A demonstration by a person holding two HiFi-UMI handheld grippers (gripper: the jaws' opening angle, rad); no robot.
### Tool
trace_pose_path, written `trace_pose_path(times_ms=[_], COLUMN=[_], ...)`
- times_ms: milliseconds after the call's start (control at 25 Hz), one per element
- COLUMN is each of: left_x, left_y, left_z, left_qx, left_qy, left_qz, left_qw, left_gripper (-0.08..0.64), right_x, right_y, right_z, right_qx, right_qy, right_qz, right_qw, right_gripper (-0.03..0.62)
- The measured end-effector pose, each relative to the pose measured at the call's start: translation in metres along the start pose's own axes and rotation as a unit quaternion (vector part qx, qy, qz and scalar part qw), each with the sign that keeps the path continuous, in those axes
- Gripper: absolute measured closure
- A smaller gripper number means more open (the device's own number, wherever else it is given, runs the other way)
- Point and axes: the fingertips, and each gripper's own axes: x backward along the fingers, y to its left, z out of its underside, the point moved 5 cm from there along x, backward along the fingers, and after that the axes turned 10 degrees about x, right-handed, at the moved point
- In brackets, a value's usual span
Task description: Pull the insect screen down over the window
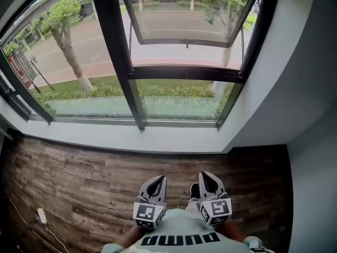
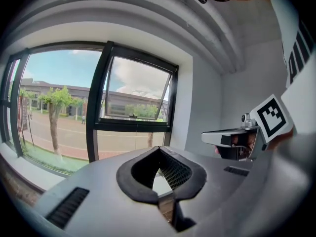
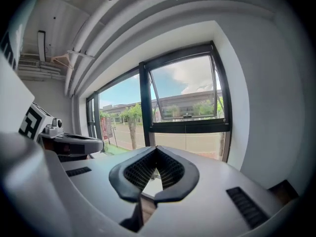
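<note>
Insect screen: not made out in any view, not yet over the glass. My guess is it sits rolled in the head of the window (image 1: 184, 73), right-hand pane, where the top-hung sash (image 1: 184, 15) is tilted outward. If so, its pull bar would run horizontally across that pane and travel straight down.

Key relation: the window is ahead of and above both tools, well apart from them. The 2 tools are held low by the person's shirt (image 1: 181, 231). The pane is roughly square in front of both, so neither is clearly nearer. The next move looks like a reach up and forward.

Left gripper (image 1: 158, 179): jaws pressed together, nothing between them. Right gripper (image 1: 208, 176): the same, empty.

Writing: bold black shirt print, upside down, seems to read "puma". The red roadside sign (image 1: 18, 67) is too small to read.
</note>
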Motion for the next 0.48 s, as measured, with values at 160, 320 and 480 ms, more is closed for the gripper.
trace_pose_path(times_ms=[160, 320, 480], left_x=[0.045, 0.065, 0.078], left_y=[-0.004, -0.007, -0.014], left_z=[0.013, 0.021, 0.026], left_qx=[0.016, 0.015, 0.013], left_qy=[0.004, -0.007, -0.011], left_qz=[0.023, 0.020, 0.027], left_qw=[0.9996, 0.9997, 0.9995], left_gripper=[0.546, 0.546, 0.546], right_x=[0.046, 0.074, 0.095], right_y=[0.049, 0.071, 0.071], right_z=[0.002, 0.009, 0.023], right_qx=[0.014, 0.030, 0.000], right_qy=[-0.001, 0.002, 0.008], right_qz=[0.011, 0.027, 0.058], right_qw=[1.000, 0.999, 0.998], right_gripper=[0.586, 0.586, 0.586])
